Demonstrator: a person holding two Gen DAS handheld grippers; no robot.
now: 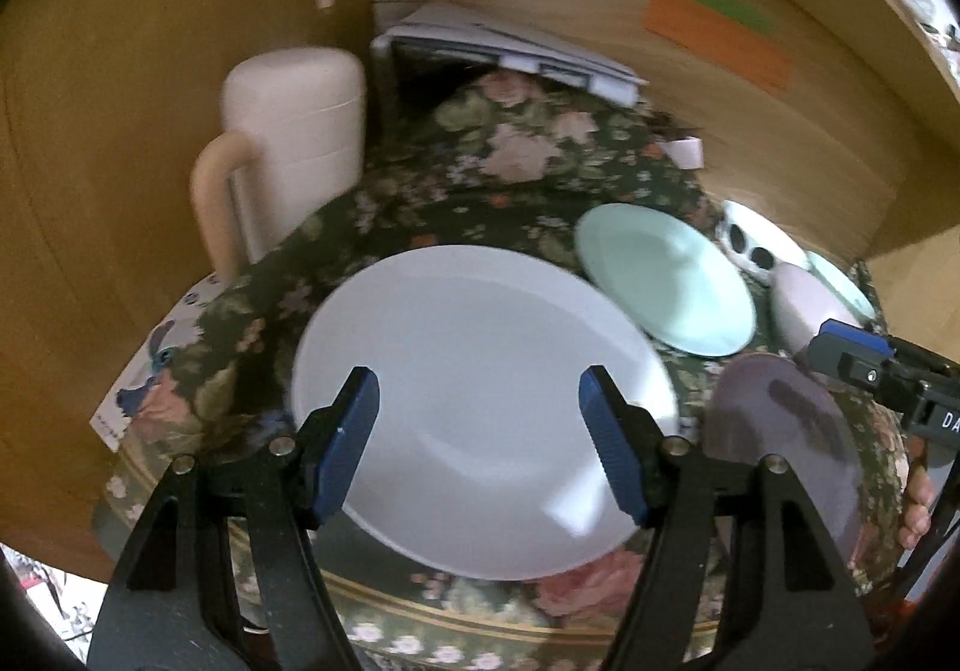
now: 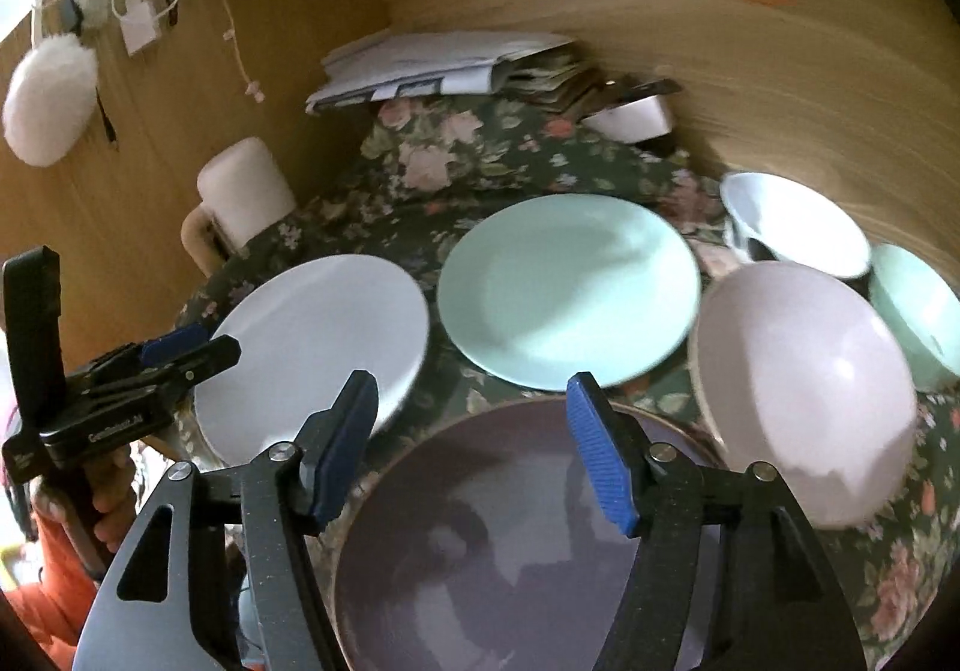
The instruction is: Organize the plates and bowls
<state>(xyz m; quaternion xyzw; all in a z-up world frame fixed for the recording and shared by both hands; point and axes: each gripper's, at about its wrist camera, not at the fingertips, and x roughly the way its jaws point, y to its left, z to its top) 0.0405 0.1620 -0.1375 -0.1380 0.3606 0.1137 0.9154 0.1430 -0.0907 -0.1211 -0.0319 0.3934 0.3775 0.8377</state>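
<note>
Nothing was stacked yet, by the look of it. Your left gripper (image 1: pixel 479 443) hung wide open over the white plate (image 1: pixel 480 407), right gripper (image 2: pixel 473 452) wide open over the purple plate (image 2: pixel 516 545). Green plate (image 2: pixel 570 290) & pink bowl (image 2: pixel 804 389) sat apart on the tablecloth (image 2: pixel 480 149) w/ two more bowls behind.

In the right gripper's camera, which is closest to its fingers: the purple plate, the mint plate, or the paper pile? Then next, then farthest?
1. Purple plate, right under the right gripper.
2. Mint plate, farther out, middle of the table.
3. Paper pile, at the back wall.

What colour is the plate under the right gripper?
Dark purple plate, clearest in the right wrist view.
</note>
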